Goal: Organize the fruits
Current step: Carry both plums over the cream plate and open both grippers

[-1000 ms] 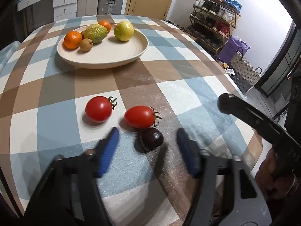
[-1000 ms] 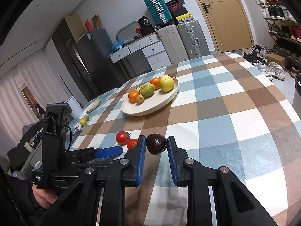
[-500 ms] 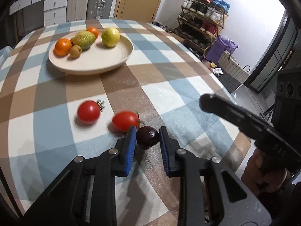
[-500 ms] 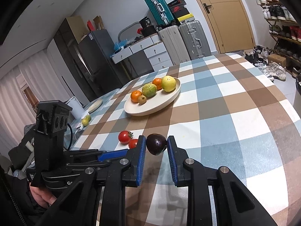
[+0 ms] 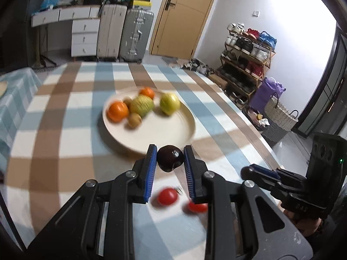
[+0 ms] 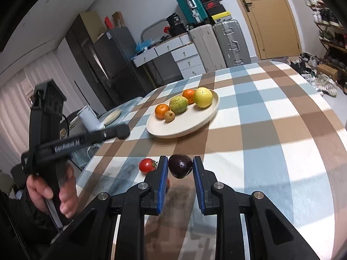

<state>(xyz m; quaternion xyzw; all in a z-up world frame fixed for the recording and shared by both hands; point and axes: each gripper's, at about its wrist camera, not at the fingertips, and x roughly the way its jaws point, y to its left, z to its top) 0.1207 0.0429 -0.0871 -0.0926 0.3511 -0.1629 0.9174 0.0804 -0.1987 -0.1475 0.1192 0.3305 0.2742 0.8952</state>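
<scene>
Above the counter (image 5: 65,143), at 6 o'clock of the plate (image 5: 184,136): two plums, one per gripper, fingers clamped. Left (image 5: 170,158), right (image 6: 180,166). Small, smooth, bruisable; grip lightly across middle.

A checked cloth (image 6: 271,117) in matt blue, brown and white covers the table, the cream plate (image 6: 201,121) looks smooth and matt, the dark fruit (image 6: 180,166) and tomatoes (image 6: 147,165) are glossy-skinned, and the gripper (image 6: 180,169) is matt black plastic with ribbed blue pads (image 6: 163,179).
</scene>
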